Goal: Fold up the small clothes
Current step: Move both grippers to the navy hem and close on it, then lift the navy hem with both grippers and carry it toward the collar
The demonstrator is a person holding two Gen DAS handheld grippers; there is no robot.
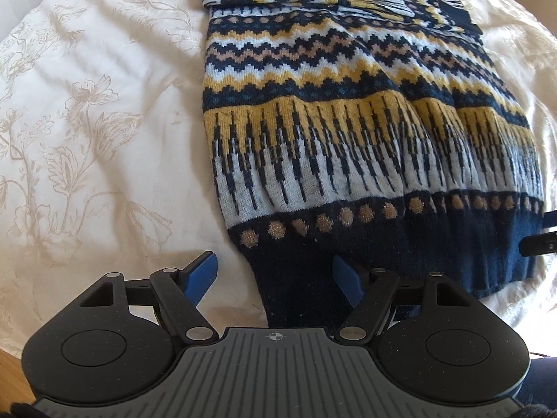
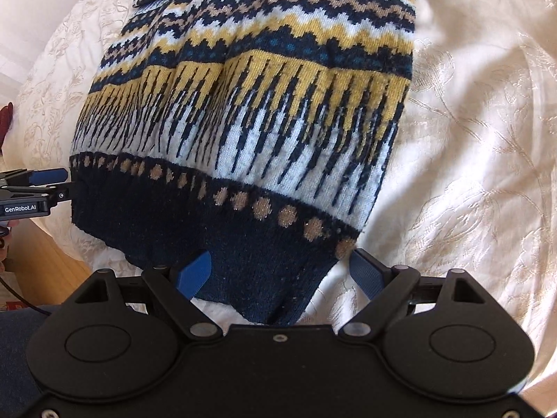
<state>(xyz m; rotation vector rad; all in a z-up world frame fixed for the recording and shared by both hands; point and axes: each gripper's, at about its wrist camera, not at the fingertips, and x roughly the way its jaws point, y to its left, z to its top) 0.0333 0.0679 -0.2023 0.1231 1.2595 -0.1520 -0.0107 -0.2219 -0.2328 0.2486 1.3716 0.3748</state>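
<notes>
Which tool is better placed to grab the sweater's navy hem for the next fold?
Probably the right tool: its open fingers sit either side of the sweater hem corner. The left tool, also open, has one finger off on the bedspread.

"GenRobot.AI" label on the left hand-held gripper (image 2: 69, 184)

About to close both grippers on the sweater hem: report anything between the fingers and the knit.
Nothing visible is in the way. The left gripper is open astride the sweater's navy hem corner, and the right gripper is open astride the other corner. Only the cream bedspread lies beneath.
</notes>
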